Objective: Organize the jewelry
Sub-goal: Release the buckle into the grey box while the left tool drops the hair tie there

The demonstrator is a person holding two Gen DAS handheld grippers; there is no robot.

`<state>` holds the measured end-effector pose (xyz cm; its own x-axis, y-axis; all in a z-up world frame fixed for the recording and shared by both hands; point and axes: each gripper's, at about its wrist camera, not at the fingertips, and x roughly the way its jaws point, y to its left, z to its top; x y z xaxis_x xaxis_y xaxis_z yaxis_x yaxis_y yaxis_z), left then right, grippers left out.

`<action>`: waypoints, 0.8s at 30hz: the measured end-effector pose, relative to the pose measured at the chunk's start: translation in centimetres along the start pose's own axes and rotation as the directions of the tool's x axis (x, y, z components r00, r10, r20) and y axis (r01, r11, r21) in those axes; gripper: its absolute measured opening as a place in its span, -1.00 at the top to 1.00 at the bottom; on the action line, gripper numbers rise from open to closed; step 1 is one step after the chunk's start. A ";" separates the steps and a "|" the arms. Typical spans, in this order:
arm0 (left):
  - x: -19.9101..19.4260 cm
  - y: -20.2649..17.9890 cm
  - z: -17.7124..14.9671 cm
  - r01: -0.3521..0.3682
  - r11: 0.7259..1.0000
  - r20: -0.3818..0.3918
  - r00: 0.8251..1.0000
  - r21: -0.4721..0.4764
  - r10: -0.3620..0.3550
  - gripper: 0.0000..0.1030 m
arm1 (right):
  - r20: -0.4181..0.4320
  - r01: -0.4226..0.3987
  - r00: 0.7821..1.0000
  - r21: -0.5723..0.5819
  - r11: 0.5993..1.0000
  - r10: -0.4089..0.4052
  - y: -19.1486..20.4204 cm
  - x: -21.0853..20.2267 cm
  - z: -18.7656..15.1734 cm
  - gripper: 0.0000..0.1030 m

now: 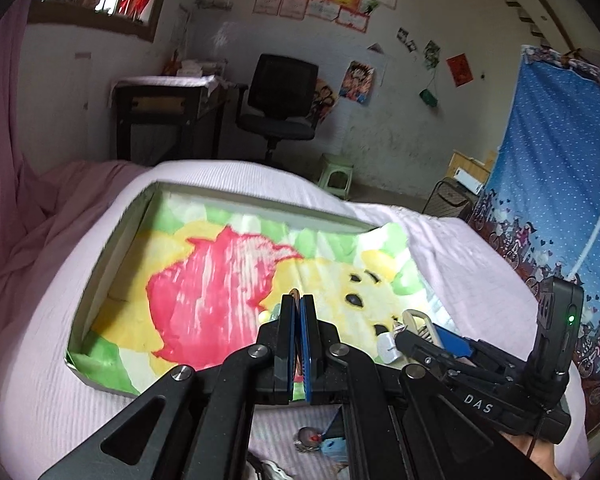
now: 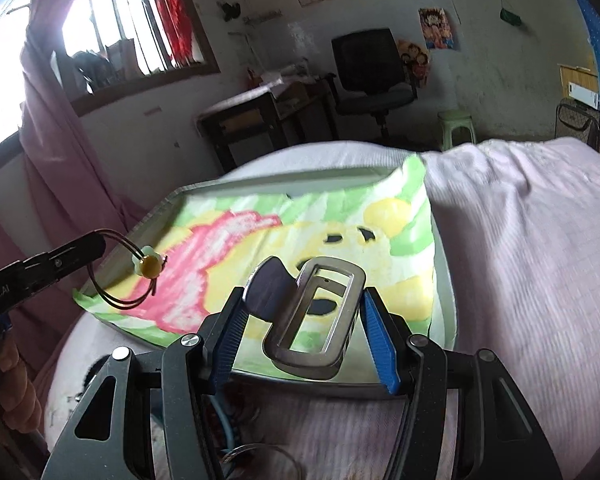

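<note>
A shallow grey box lined with a bear-print cloth lies on the pink bed; it also shows in the right wrist view. My left gripper is shut on a thin brown hair tie with a yellow-green flower charm, held above the box's left side. My right gripper is shut on a grey metal rectangular buckle with a dark strap piece, above the box's near edge. It shows in the left wrist view too.
Small jewelry pieces lie on the bedspread below the grippers, and a blue cord too. Beyond the bed stand a dark desk, an office chair, a green stool and a blue curtain.
</note>
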<state>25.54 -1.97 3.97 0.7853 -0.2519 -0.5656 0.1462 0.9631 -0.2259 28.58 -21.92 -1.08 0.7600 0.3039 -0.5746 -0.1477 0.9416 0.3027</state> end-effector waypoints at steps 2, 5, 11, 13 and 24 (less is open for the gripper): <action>0.4 0.3 -0.4 0.000 1.000 -0.016 1.000 -0.012 -0.001 0.94 | -0.024 0.007 1.000 0.005 1.000 -0.007 -0.1 0.7 -0.1 -0.02; 1.0 0.6 -0.9 -0.005 1.000 -0.045 0.999 -0.026 0.004 0.94 | -0.034 0.016 0.999 0.000 1.000 -0.016 -0.1 1.0 -0.1 -0.02; 0.7 0.8 -1.5 -0.006 1.000 -0.055 0.998 -0.022 0.005 0.93 | -0.036 0.019 0.999 -0.008 1.000 -0.019 -0.1 0.8 -0.2 -0.02; 0.3 0.9 -1.8 -0.015 1.000 -0.053 0.999 -0.027 0.013 0.92 | -0.032 0.013 0.999 -0.009 1.000 -0.013 -0.1 0.6 -0.2 -0.03; -4.0 1.8 -3.5 -0.033 0.998 0.055 0.998 -0.054 0.036 -0.14 | 0.065 0.038 0.997 -0.040 0.998 -0.036 0.4 -3.4 -1.0 -0.38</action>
<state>20.55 0.46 3.10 0.8218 -0.2113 -0.5291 0.0875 0.9645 -0.2492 25.27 -22.46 0.25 0.8041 0.2599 -0.5347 -0.1436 0.9576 0.2496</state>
